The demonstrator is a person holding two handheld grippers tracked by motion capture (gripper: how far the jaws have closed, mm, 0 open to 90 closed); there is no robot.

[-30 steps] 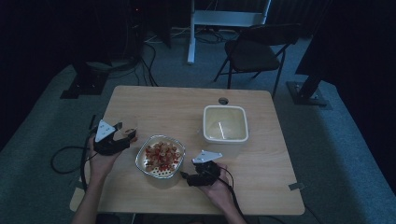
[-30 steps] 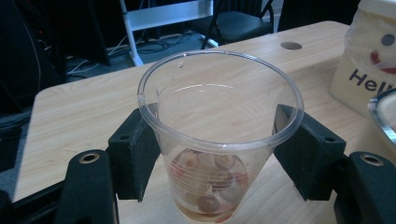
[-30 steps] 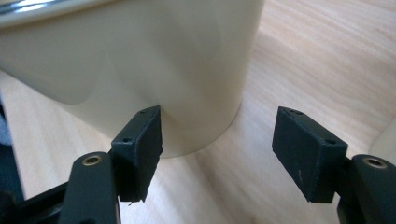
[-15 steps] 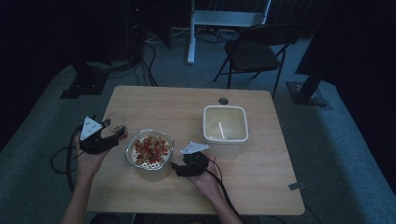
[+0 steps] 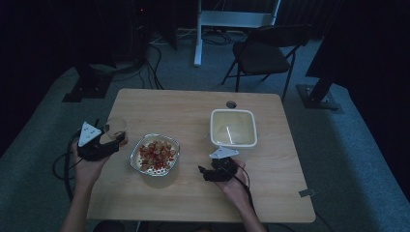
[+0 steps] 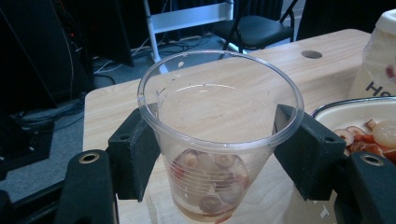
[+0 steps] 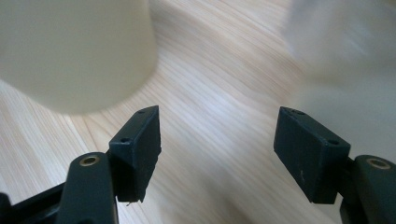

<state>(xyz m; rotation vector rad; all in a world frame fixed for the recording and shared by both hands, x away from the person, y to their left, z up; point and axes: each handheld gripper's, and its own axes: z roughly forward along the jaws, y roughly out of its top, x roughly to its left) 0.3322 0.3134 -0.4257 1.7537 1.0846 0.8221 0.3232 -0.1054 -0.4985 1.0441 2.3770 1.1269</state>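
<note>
With the left gripper (image 5: 112,141) clamped on a nearly emptied clear plastic cup (image 6: 219,135) left of the fruit bowl (image 5: 154,154), the right gripper (image 5: 207,172), jaws wide and empty, likely next steadies that bowl.

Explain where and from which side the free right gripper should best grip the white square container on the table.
Probably its near wall, just under the rim: the white container stands upright and open-topped right beyond the right gripper, whose jaws stand open and empty. Come from above, one jaw inside, one outside; the whole tub looks wider than the jaws.
</note>
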